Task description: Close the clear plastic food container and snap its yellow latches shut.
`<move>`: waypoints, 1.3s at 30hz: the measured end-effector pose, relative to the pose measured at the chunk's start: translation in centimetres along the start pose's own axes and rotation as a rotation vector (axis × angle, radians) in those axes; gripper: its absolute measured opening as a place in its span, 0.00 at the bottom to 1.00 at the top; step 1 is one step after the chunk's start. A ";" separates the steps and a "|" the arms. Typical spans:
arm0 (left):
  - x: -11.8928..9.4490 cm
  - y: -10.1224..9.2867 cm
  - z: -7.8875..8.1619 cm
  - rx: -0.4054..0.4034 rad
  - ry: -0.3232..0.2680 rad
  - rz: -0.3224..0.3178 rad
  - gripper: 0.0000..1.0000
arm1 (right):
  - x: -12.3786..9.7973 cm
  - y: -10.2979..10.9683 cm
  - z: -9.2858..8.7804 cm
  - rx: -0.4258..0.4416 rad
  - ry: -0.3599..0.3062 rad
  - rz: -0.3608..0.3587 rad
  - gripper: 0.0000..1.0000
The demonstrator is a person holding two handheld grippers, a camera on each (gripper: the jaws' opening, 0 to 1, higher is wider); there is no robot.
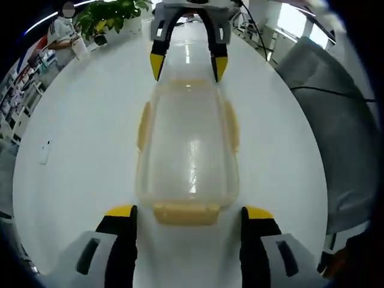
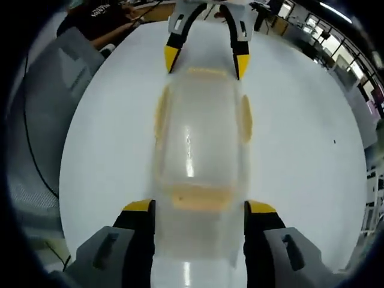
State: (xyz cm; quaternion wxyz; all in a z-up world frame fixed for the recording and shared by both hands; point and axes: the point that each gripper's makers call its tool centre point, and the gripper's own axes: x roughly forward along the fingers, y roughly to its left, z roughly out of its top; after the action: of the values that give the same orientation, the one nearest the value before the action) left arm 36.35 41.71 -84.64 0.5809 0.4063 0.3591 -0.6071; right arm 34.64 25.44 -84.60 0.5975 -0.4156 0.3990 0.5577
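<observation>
Nearest in the left gripper view, the left tool (image 1: 189, 217) rises from the bottom with its yellow-tipped jaws spread apart, one on each side of the near end of the clear plastic food container (image 1: 187, 147); between those tips sits a yellow latch (image 1: 186, 212) on the container's near end; whether the jaws touch the container I cannot tell. Its lid is down on the body, and the container lies lengthwise on the white bench (image 1: 78, 156); two more yellow latches show along its long sides; past its far end the right tool (image 1: 188, 65) faces in, jaws apart, tips just beside the far corners. Farther off stand a potted plant (image 1: 111, 15) and a person (image 1: 60, 33) at the bench's far edge.

Seen from the right gripper view, the right tool (image 2: 198, 210) has its jaws wide, flanking the container (image 2: 201, 132) at its near end, where another latch (image 2: 200, 197) lies between the tips; beyond, the left tool (image 2: 207, 63) stands open at the far end; a grey chair (image 2: 57, 78) sits beside the bench (image 2: 300, 138).
</observation>
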 end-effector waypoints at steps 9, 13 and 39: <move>0.3 -0.1 0.4 -0.002 -0.011 -0.012 0.61 | 0.7 0.2 0.2 0.015 0.008 0.058 0.52; 0.4 0.0 0.6 -0.002 -0.021 -0.013 0.59 | 0.7 -0.2 0.4 0.015 0.009 0.047 0.48; -0.2 0.2 -0.1 -0.043 0.023 0.000 0.34 | 0.7 -0.6 0.5 0.029 0.027 0.040 0.38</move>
State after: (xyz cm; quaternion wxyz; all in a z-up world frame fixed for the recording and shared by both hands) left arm 36.55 41.90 -84.47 0.5853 0.4008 0.3788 -0.5944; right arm 35.27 26.15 -85.04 0.5866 -0.4064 0.4233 0.5582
